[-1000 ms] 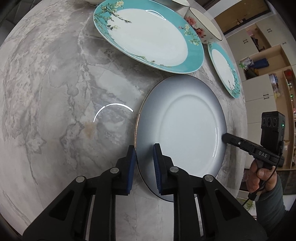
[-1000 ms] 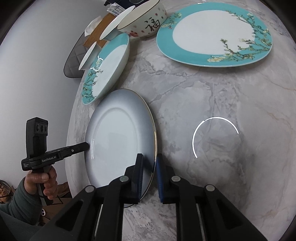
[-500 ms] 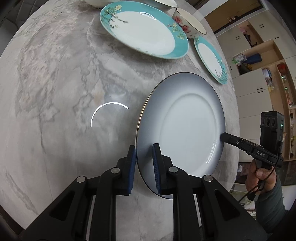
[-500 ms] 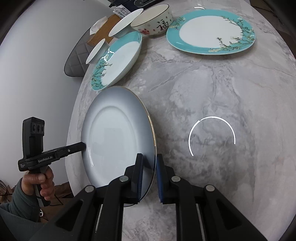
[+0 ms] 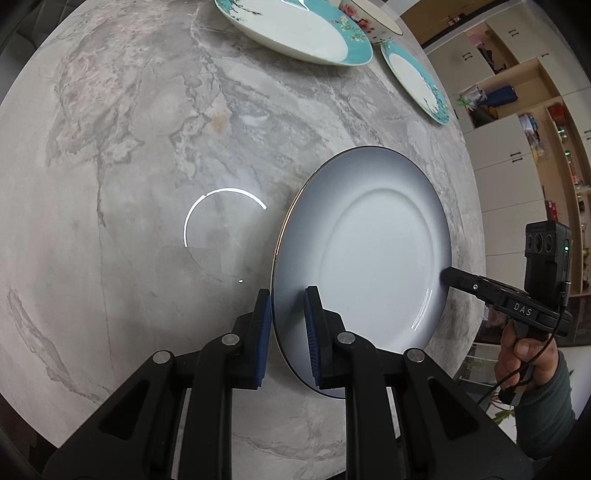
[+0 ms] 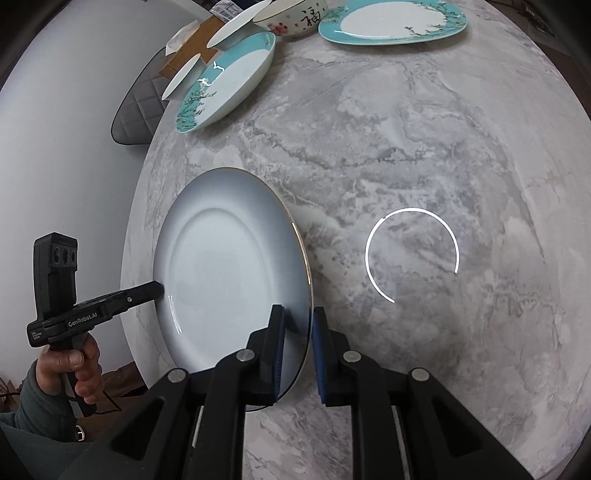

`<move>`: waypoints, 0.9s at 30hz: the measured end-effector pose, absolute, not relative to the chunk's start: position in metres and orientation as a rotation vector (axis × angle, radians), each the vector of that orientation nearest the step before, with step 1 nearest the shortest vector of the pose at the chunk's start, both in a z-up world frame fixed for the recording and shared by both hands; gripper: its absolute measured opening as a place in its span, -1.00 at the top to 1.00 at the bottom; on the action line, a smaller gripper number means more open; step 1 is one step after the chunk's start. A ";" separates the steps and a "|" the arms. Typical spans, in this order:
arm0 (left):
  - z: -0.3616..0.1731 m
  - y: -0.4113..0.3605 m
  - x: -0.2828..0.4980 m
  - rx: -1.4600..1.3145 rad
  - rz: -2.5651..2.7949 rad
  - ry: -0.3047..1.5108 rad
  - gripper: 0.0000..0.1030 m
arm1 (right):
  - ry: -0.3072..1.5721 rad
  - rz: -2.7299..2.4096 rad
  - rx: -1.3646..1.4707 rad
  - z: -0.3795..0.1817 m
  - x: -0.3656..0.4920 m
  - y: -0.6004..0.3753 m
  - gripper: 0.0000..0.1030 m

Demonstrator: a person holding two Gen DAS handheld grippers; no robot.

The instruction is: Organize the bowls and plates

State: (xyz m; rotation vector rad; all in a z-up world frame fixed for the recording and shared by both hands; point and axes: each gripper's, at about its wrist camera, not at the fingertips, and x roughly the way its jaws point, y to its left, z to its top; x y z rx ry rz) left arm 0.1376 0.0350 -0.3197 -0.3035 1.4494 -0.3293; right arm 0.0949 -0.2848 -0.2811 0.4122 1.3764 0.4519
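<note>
Grey marble table (image 5: 129, 147) fills most of both views, with open cupboards behind it on one side and a plain wall on the other. Near the table's edge a grey plate (image 5: 369, 258) with a thin gold rim is held between the two tools, apparently lifted a little above the stone; I cannot tell if some part touches it. The left gripper (image 5: 287, 325) has its blue pads on both sides of the plate's rim, the jaws narrowed almost to the thickness of the plate, one pad under and one on the upper face. The right gripper (image 6: 297, 343) grips the opposite rim in the same way, also nearly closed.

At the far side lie a large teal plate (image 6: 391, 22) with a flower pattern, a deeper teal dish (image 6: 229, 81) and a flowered bowl (image 6: 295, 16), well apart from the grey plate.

I judge the plate to be stiff, rather heavy, glazed and so slippery, and easy to chip. The rim is the only good place to hold it, and two opposite points, as here, keep it level. A weak grip could let it slide out.
</note>
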 end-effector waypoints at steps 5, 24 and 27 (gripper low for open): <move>-0.328 0.035 0.131 -0.275 -0.335 1.463 0.69 | 1.384 0.433 0.401 -0.286 0.082 -0.284 0.68; -0.293 0.063 0.130 -0.328 -0.285 1.325 -0.18 | 1.269 0.368 0.522 -0.262 0.061 -0.315 -0.69; -0.271 0.066 0.144 -0.384 -0.303 1.283 -0.44 | 1.192 0.339 0.540 -0.238 0.066 -0.332 -0.95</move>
